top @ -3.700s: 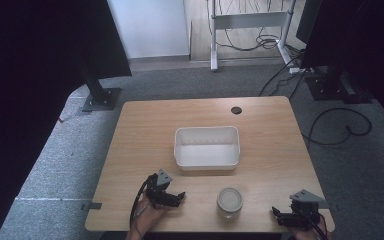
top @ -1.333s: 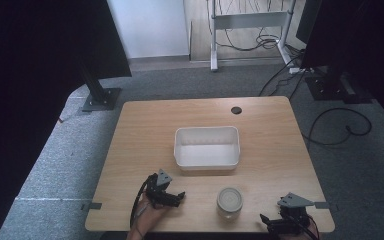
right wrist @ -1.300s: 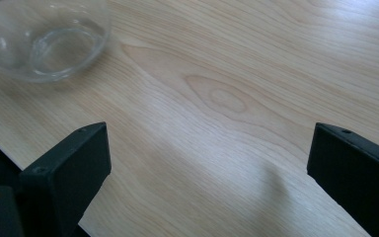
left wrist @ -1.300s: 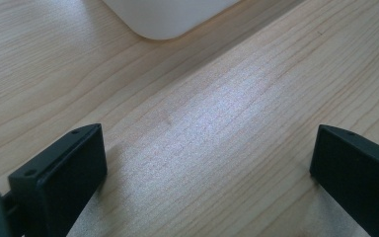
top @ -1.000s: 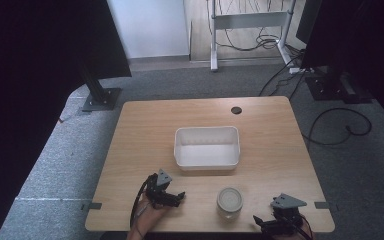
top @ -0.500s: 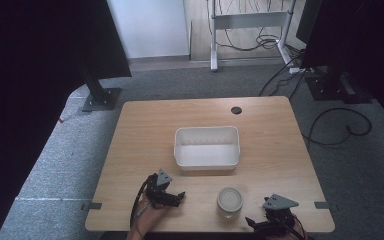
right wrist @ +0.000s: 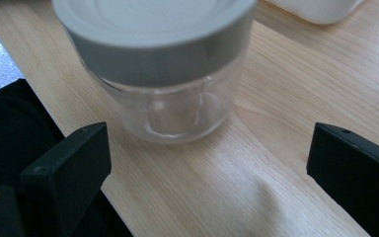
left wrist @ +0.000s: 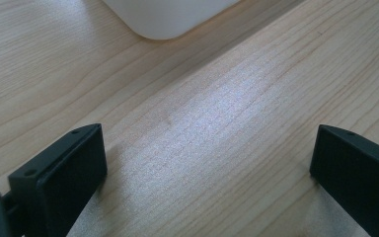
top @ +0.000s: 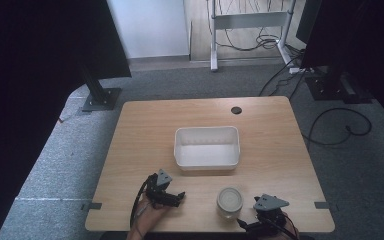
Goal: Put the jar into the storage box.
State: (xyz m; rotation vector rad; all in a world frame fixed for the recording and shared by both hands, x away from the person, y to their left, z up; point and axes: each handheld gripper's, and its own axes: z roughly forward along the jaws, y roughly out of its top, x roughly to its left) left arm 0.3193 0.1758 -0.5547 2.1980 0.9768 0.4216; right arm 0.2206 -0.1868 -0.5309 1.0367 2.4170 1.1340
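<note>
Two tongs sit at the worktop's point(top: 140, 130) near edge, both spread and holding nothing. The right tongs point(right wrist: 202, 173) face a lidded glass jar point(right wrist: 163, 69) just ahead; the left tongs point(left wrist: 202, 168) rest near a white tub point(top: 207, 147).

white tub point(top: 207, 146), grey-lidded clear jar point(right wrist: 160, 69)

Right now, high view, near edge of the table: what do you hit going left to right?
left gripper → jar → right gripper
</note>
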